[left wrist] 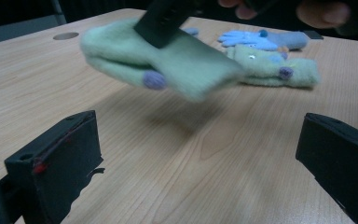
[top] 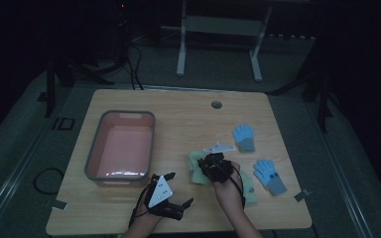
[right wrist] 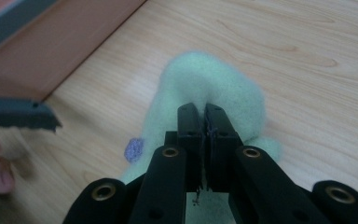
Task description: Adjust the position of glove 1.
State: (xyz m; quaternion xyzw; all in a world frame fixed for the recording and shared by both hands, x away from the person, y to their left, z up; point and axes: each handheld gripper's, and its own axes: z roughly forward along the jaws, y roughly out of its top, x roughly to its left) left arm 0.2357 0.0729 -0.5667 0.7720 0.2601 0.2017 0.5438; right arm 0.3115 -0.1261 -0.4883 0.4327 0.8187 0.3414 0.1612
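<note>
1. Your right claw [right wrist: 204, 122] has its jaws pressed together on a light green glove [right wrist: 209, 88], pinching its fabric and holding it lifted just above the desk [top: 188, 114].
2. In the left gripper view that green glove [left wrist: 168, 60] hangs in the air with its shadow on the wood below, and a small purple patch shows on its side.
3. Your left claw [top: 178, 191] is spread wide and grips nothing; it sits near the desk's front edge, just in front of the pink bin [top: 121, 145].
4. A second green glove [left wrist: 279, 70] lies flat on the desk behind the lifted one.
5. Two blue gloves [top: 244, 137] lie farther right, well apart from the bin.
</note>
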